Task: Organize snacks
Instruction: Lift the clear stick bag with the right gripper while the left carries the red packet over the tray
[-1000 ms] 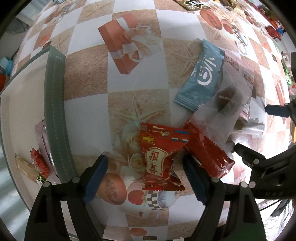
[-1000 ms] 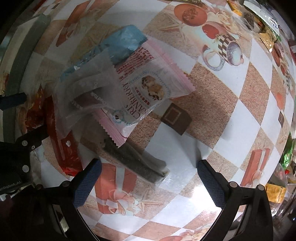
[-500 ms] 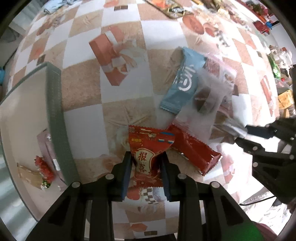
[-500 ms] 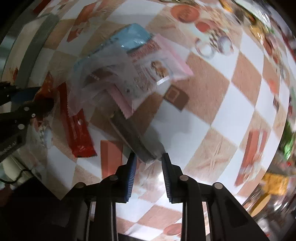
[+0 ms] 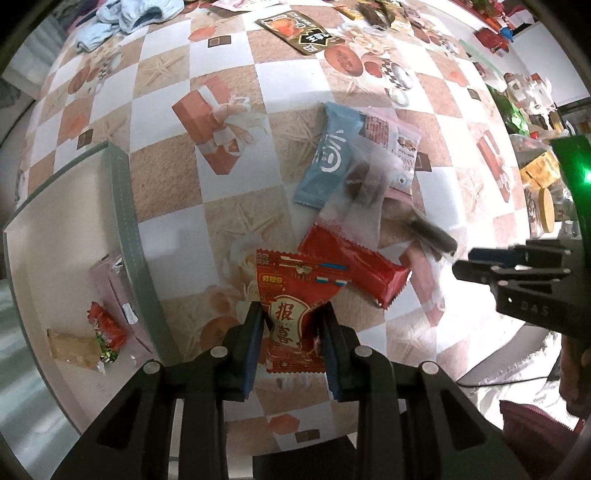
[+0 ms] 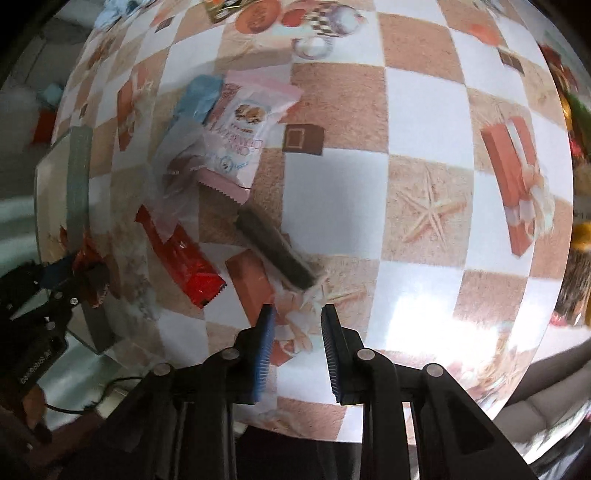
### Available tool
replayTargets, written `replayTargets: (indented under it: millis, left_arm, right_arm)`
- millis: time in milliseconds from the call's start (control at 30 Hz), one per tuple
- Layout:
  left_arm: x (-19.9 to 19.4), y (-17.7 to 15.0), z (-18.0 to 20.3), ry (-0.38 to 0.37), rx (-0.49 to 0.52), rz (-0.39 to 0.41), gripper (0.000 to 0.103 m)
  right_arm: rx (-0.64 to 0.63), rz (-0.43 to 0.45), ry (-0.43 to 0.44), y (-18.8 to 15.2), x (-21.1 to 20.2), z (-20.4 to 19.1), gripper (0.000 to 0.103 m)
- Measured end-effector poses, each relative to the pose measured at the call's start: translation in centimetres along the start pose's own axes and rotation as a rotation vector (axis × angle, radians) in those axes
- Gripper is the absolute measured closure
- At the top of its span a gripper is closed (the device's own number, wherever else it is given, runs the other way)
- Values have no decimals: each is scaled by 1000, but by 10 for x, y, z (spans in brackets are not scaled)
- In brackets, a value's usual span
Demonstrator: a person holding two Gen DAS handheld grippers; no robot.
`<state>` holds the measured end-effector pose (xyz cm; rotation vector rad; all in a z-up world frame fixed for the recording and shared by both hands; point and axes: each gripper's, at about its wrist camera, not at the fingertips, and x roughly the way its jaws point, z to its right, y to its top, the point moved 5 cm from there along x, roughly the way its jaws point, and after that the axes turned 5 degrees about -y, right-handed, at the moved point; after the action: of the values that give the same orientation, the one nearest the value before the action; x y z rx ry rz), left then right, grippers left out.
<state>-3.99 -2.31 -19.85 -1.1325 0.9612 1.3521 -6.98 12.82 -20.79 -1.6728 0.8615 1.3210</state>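
My left gripper [image 5: 291,314] is shut on a red candy packet with gold Chinese characters [image 5: 293,295], held just above the checkered tablecloth. Behind it lies a pile of snacks: a red bar [image 5: 354,269], a light blue packet [image 5: 328,162], a clear packet [image 5: 360,199], a pink cookie packet [image 5: 400,147] and a dark bar [image 5: 430,232]. My right gripper [image 6: 295,317] is nearly shut and holds nothing; the dark bar [image 6: 277,251] lies on the cloth just beyond its fingertips. The pile shows in the right wrist view too, with the pink packet [image 6: 243,133] and red bar [image 6: 181,258].
A white tray with a grey-green rim [image 5: 125,229] stands to the left and holds a pink packet [image 5: 110,284] and small wrapped candies [image 5: 103,328]. A dark snack bag [image 5: 306,29] and blue cloth [image 5: 129,14] lie far back. More packets crowd the right edge [image 6: 576,258].
My left gripper closed on the red candy packet and lifted back with it. My right gripper closed from wide open to nearly shut and pulled away from the dark bar, empty.
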Motion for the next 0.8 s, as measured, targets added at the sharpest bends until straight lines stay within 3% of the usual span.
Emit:
replayTargets:
  millis: [33,67,100,233,267,300,433,467,500,567,800]
  left_arm:
    - [-1,0,-1,0,1,-1,71]
    - [-10,-4,1,2,4,-1,70]
    - [-10,-5,1,3,7,0,70]
    - [-15,-7,-1,4,11,-1,70]
    - [-16,-8,-2,5,11,-2,70]
    - [-16,-9,-1,6,11,-3,70]
    - [-14,-3,4,2,8,-4,70]
    - [-14,-2,4,2,8,-4,70]
    - [-14,-3,4,4,8,-3,70]
    - [-16,0,1,6,6,3,70]
    - [-25,-5,-6,7,-19,19,70]
  right_arm:
    - [-44,1,-34,2,1,-4,64]
    - [-72,3,-55,4,-3,-6,36]
    - [-109,18,-81,7,-4,-10,23]
    - [-243,46,-178,21,-2,-29,23]
    - [-258,41,-187,24,2,-31,32]
    - [-269,29,-195,25,7,-33,48]
    - [-308,12,-242,26,17,-38,61]
    - [-317,16,-246,26,15,-41,76]
    - [-314,15,-232,26,13,-42,82]
    - [-260,-1,-177,23,10,-43,86]
    - [-21,-2,-13,13,-14,-18,86]
